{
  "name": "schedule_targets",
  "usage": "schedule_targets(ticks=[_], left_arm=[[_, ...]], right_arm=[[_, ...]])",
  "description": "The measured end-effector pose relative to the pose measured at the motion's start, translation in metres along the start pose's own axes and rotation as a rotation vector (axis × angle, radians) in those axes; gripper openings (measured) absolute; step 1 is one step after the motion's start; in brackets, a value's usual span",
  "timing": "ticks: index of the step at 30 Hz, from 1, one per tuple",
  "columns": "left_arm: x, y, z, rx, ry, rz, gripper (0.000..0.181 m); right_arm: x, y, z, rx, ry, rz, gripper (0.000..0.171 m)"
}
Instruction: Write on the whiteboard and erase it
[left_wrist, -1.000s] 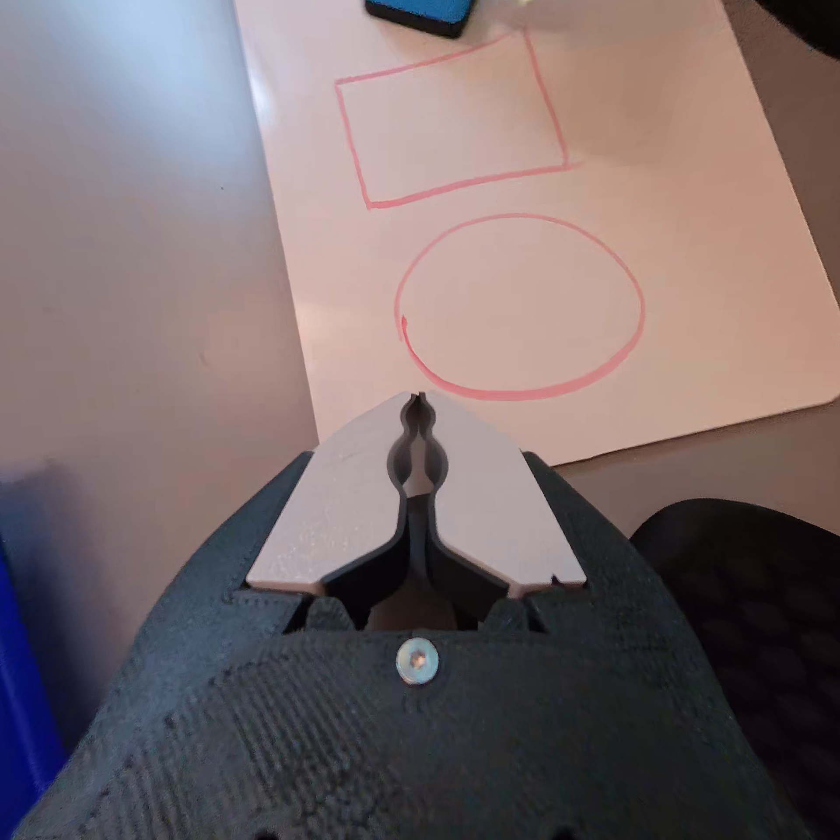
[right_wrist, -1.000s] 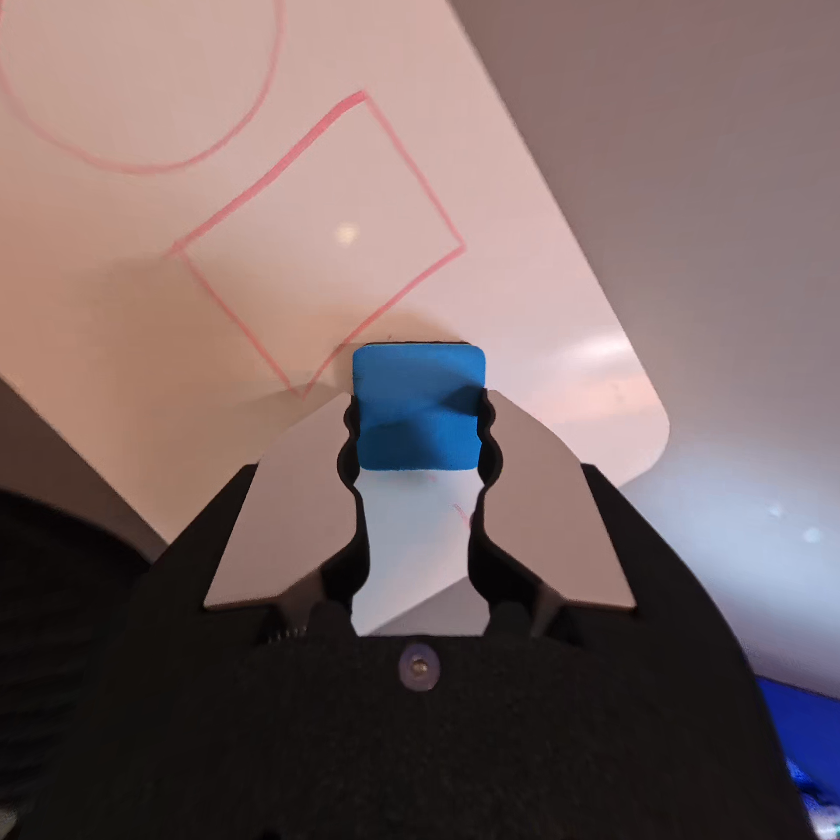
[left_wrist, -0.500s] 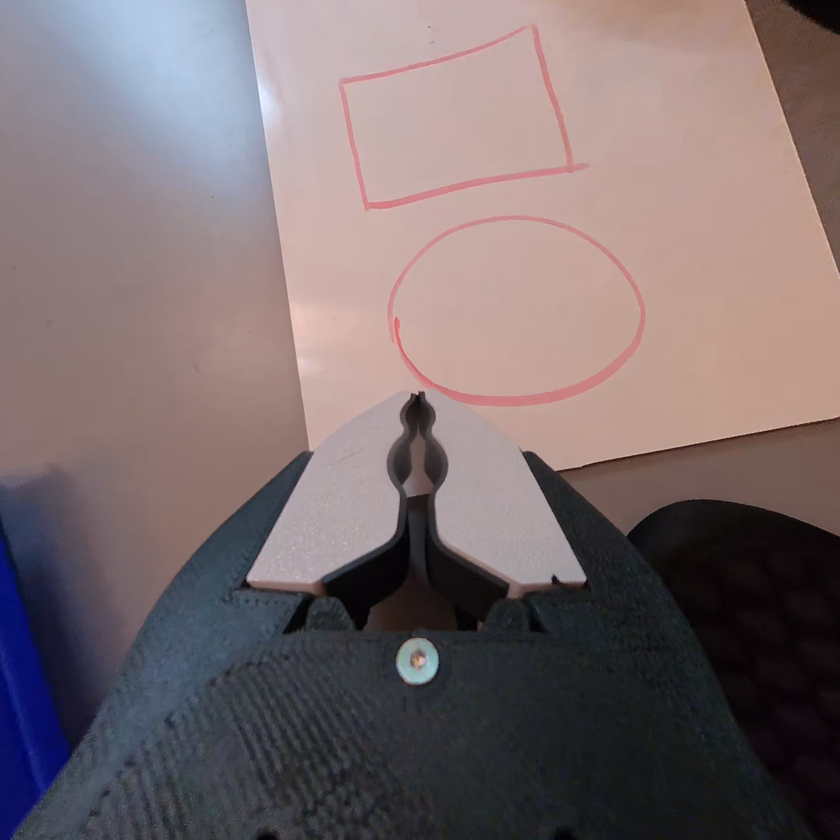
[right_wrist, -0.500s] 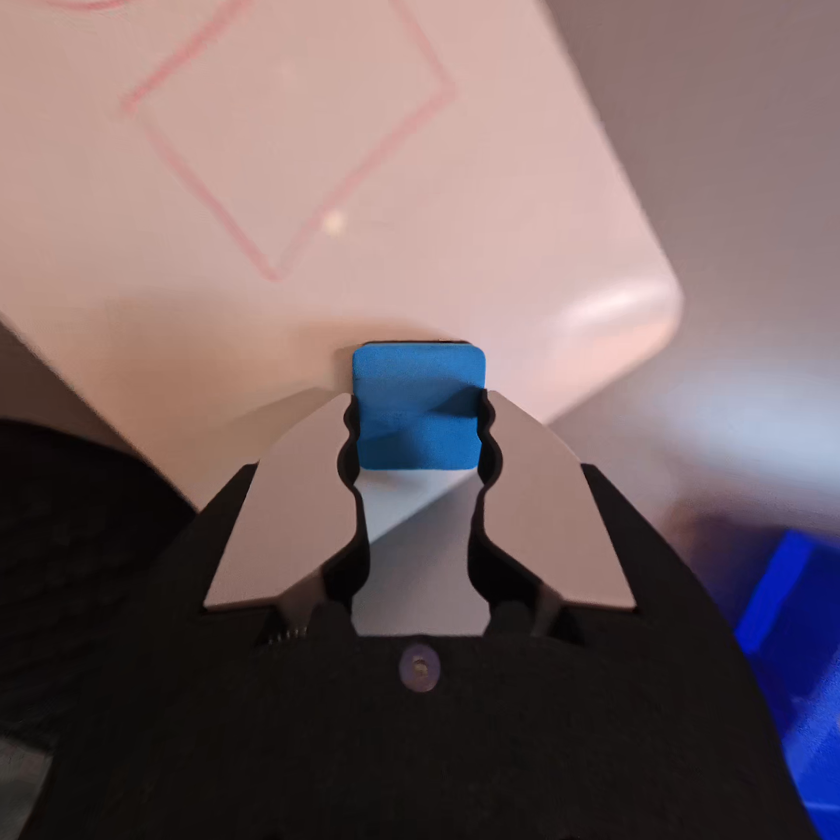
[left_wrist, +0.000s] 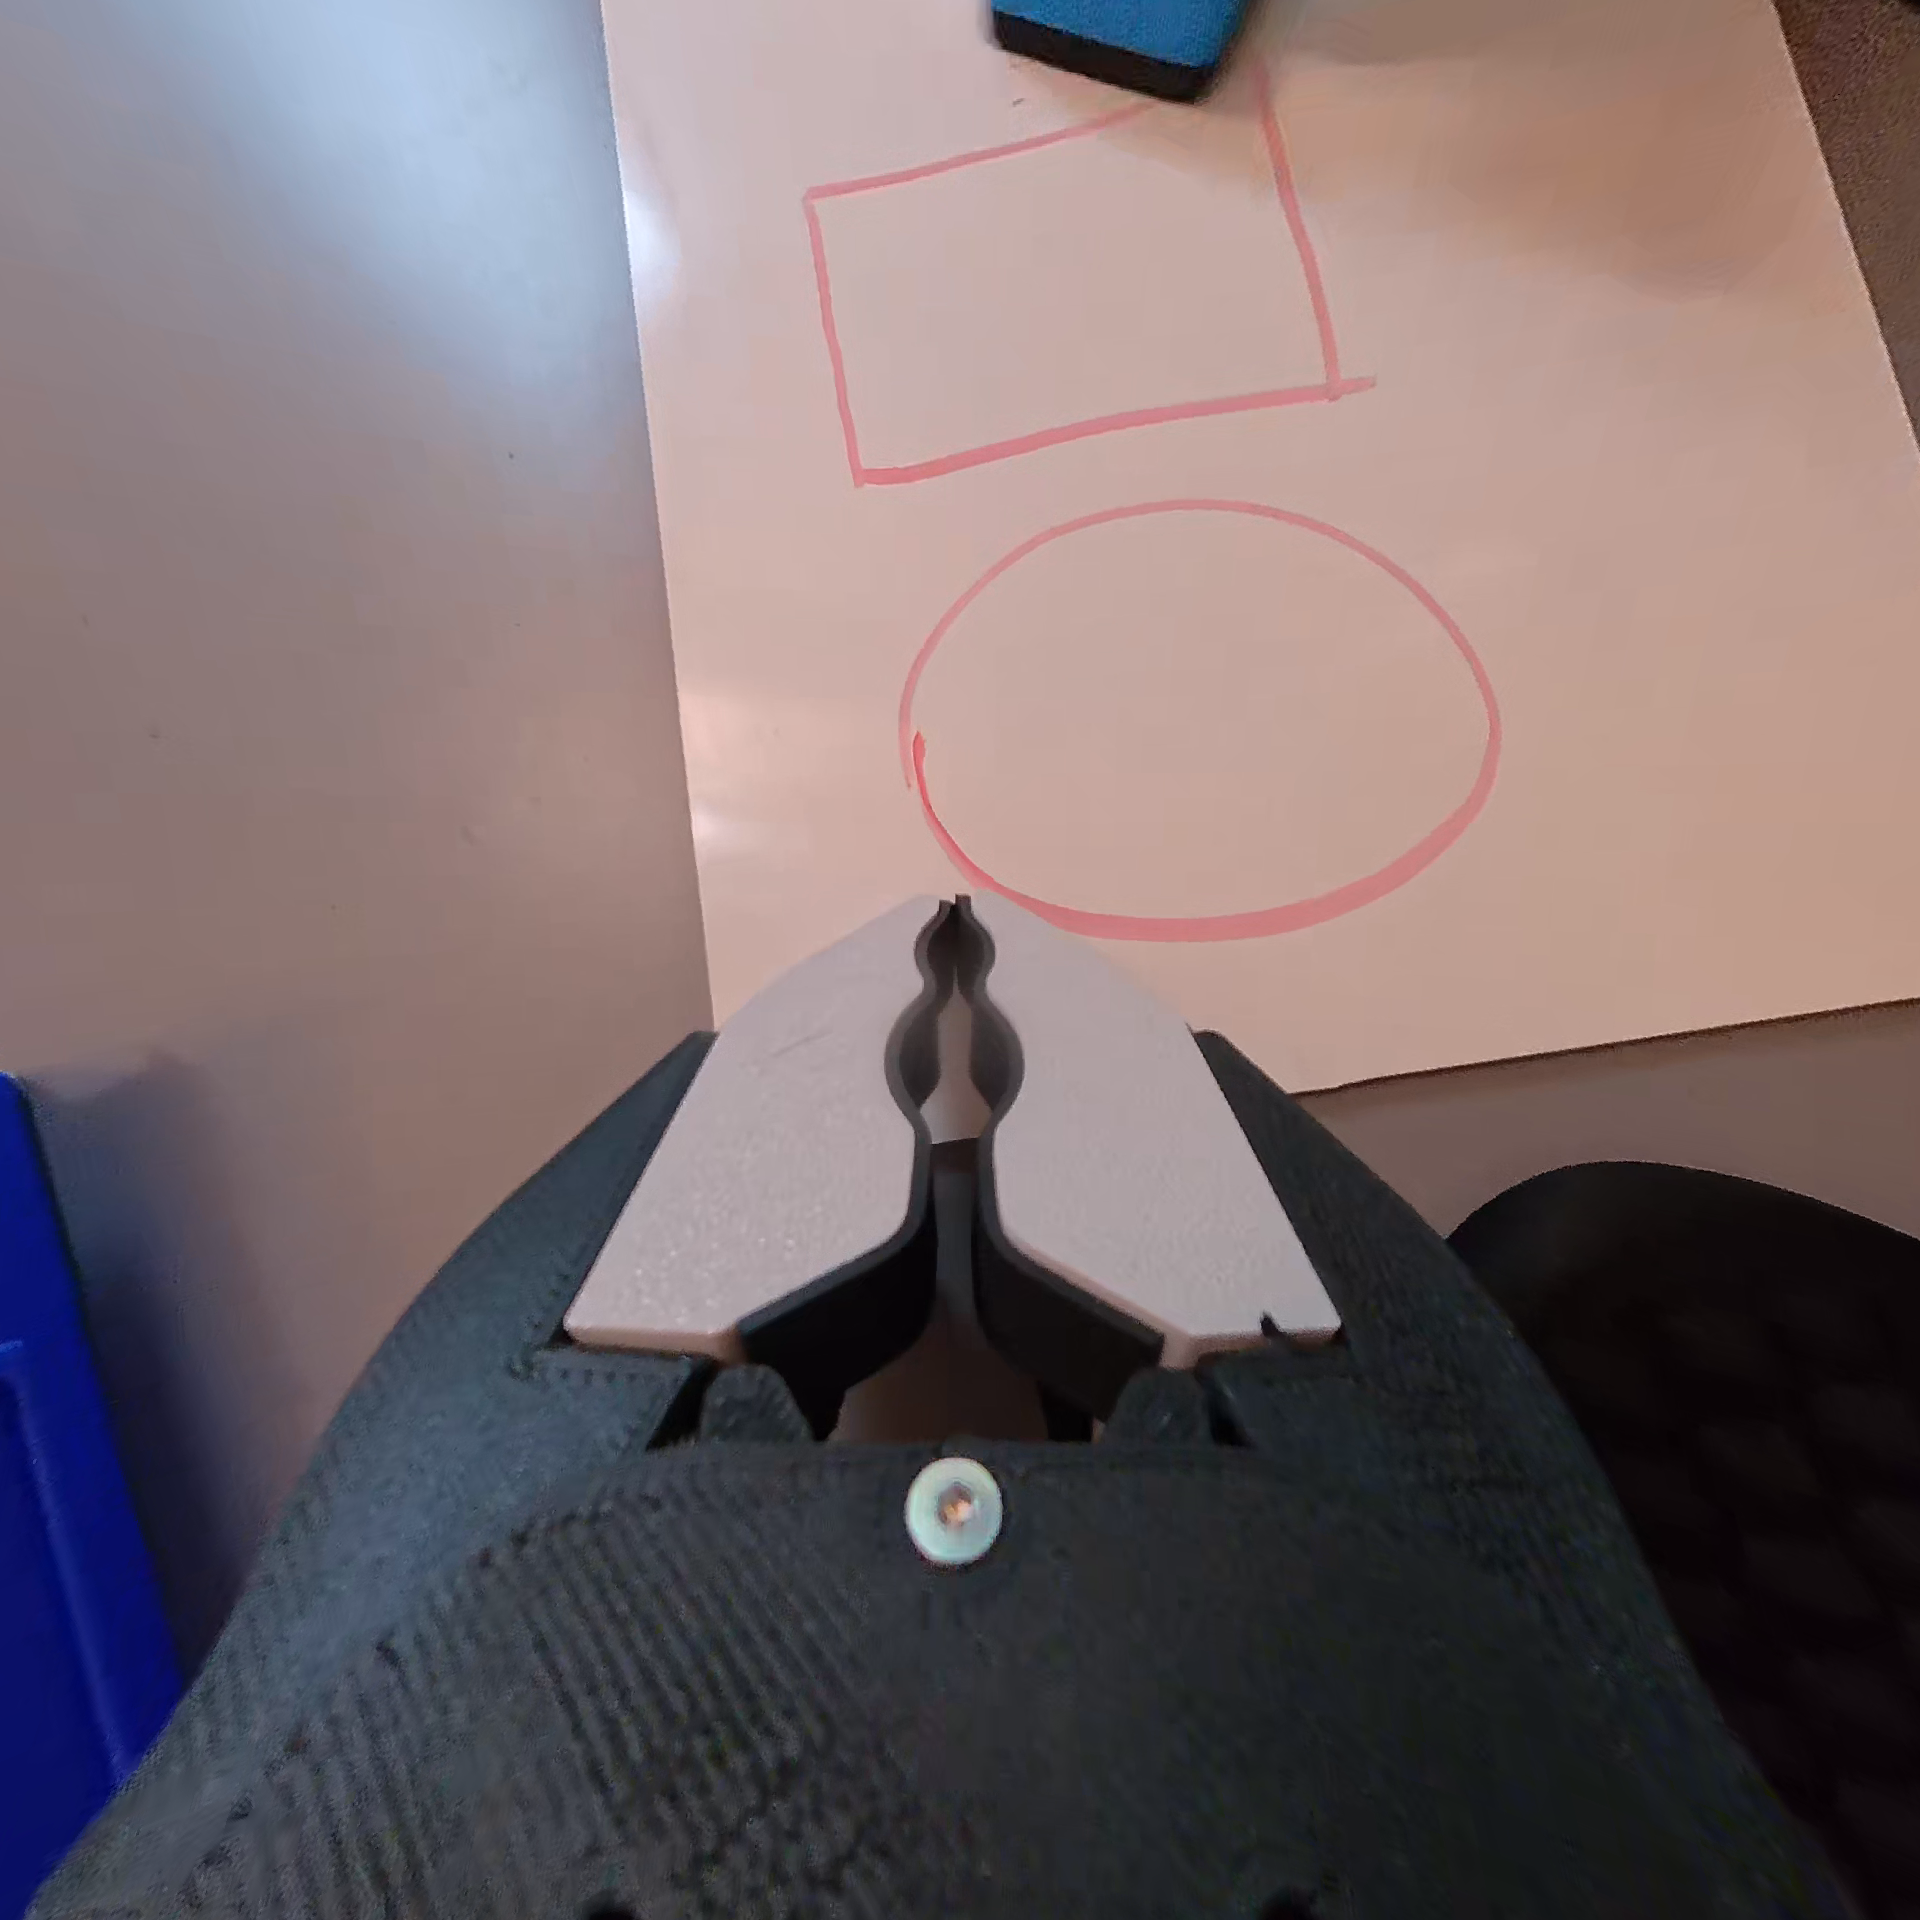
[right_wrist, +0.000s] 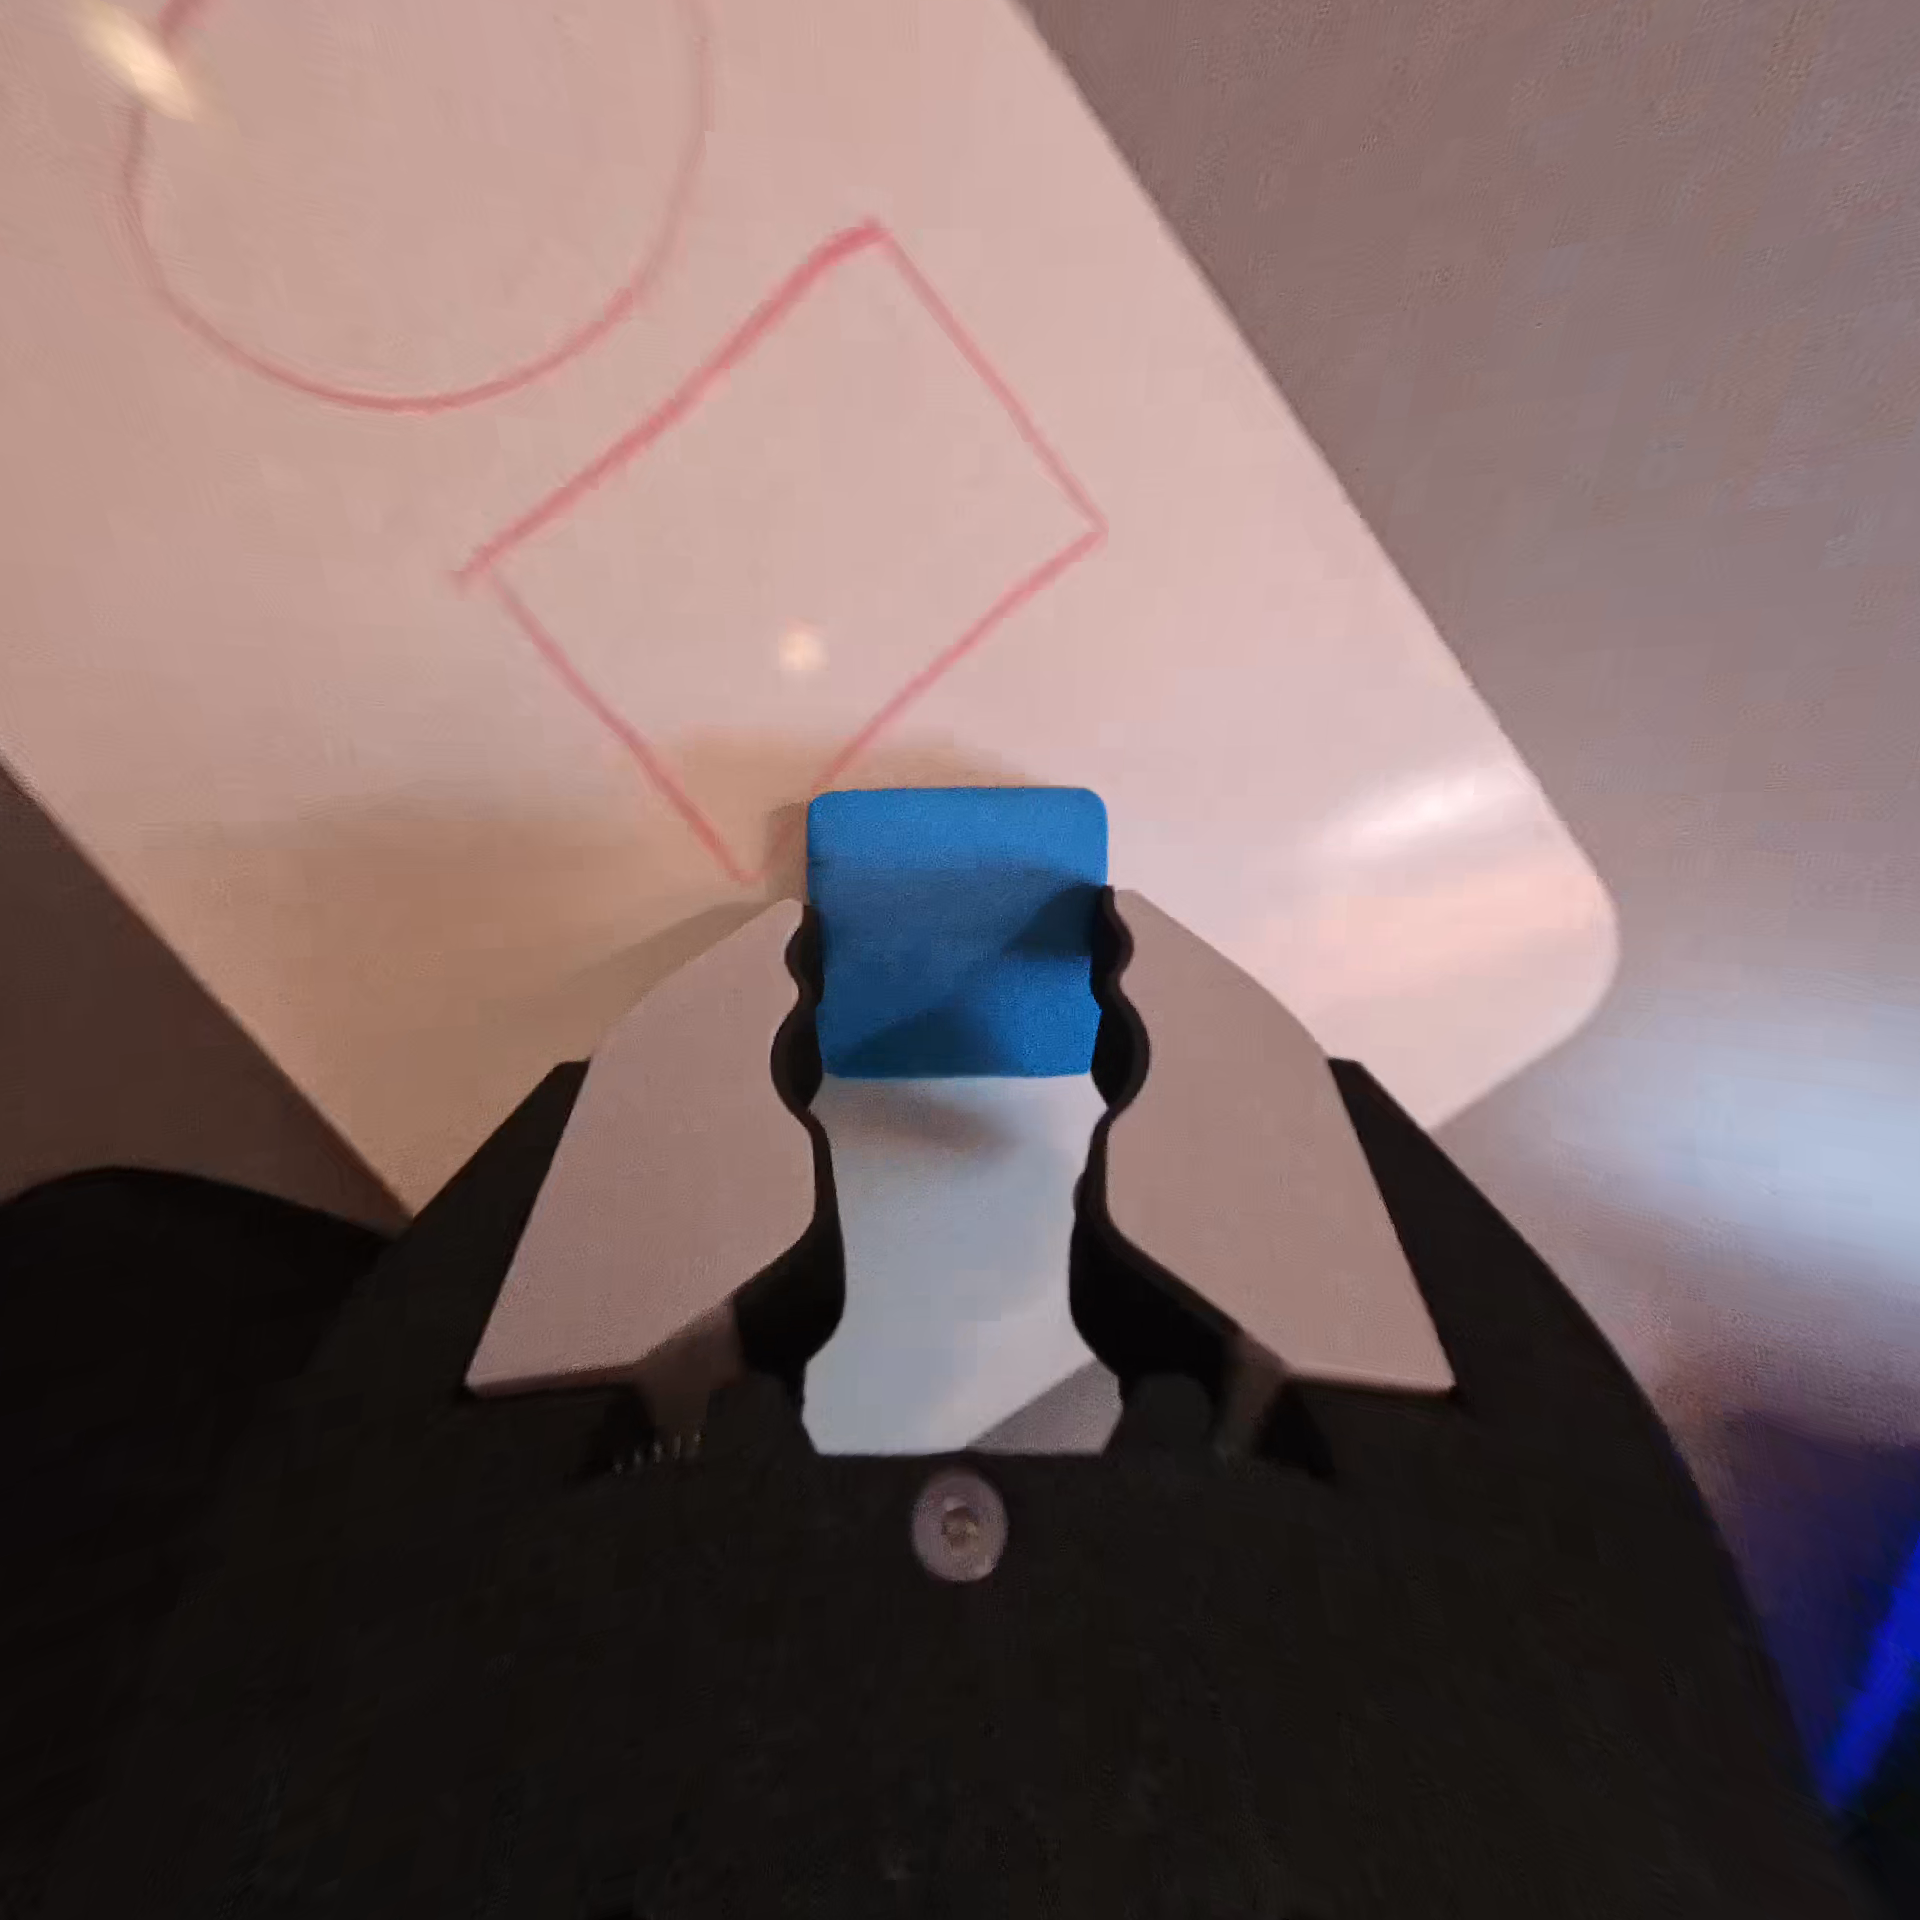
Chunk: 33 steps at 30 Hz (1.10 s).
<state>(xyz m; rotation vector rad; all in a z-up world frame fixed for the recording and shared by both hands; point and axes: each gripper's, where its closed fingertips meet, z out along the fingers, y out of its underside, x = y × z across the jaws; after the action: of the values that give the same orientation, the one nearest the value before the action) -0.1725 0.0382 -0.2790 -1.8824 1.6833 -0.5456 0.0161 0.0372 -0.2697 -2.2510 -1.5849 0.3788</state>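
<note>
A white whiteboard (left_wrist: 1558, 582) lies flat on a grey table, with a red square (left_wrist: 1081, 301) and a red circle (left_wrist: 1195, 727) drawn on it. My right gripper (right_wrist: 954, 914) is shut on a blue eraser (right_wrist: 951, 894) and holds it at the near corner of the square (right_wrist: 790, 540); the circle (right_wrist: 416, 208) lies beyond. The eraser also shows in the left wrist view (left_wrist: 1117, 31), at the square's far corner. My left gripper (left_wrist: 956, 906) is shut and empty, at the board's near edge just short of the circle.
The grey table (left_wrist: 312, 520) runs to the left of the board. A blue bin (left_wrist: 52, 1403) stands at the far left of the left wrist view, and blue shows in the right wrist view (right_wrist: 1870, 1704). A black meshed object (left_wrist: 1714, 1403) lies at the lower right. My right fingertips sit around 20 cm from my left ones.
My right gripper pulled the eraser back off the square half a second ago, then brought it forward again to the square's corner. My left gripper stayed shut and almost still.
</note>
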Motion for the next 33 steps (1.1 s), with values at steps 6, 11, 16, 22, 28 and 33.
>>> schedule_targets(ticks=[6, 11, 16, 22, 28, 33], left_arm=[[0.001, 0.000, 0.000, -0.001, -0.014, 0.008, 0.000], [0.002, -0.001, 0.001, 0.009, -0.015, 0.000, 0.000], [0.004, -0.001, 0.001, 0.013, -0.009, 0.000, 0.000], [0.006, 0.000, 0.000, 0.020, -0.005, -0.005, 0.000], [0.007, -0.001, 0.000, 0.014, -0.024, 0.010, 0.000], [0.008, -0.001, 0.000, 0.010, -0.024, 0.014, 0.000]], right_arm=[[0.037, 0.018, -0.009, -0.095, 0.056, 0.083, 0.050], [-0.054, -0.034, 0.018, -0.082, -0.111, -0.228, 0.050], [0.014, -0.009, 0.005, -0.084, 0.009, -0.022, 0.050], [-0.053, -0.014, 0.007, -0.068, -0.093, -0.171, 0.050], [-0.030, -0.054, 0.029, 0.010, -0.062, -0.137, 0.050], [-0.024, -0.011, 0.009, -0.087, -0.050, -0.077, 0.050]])
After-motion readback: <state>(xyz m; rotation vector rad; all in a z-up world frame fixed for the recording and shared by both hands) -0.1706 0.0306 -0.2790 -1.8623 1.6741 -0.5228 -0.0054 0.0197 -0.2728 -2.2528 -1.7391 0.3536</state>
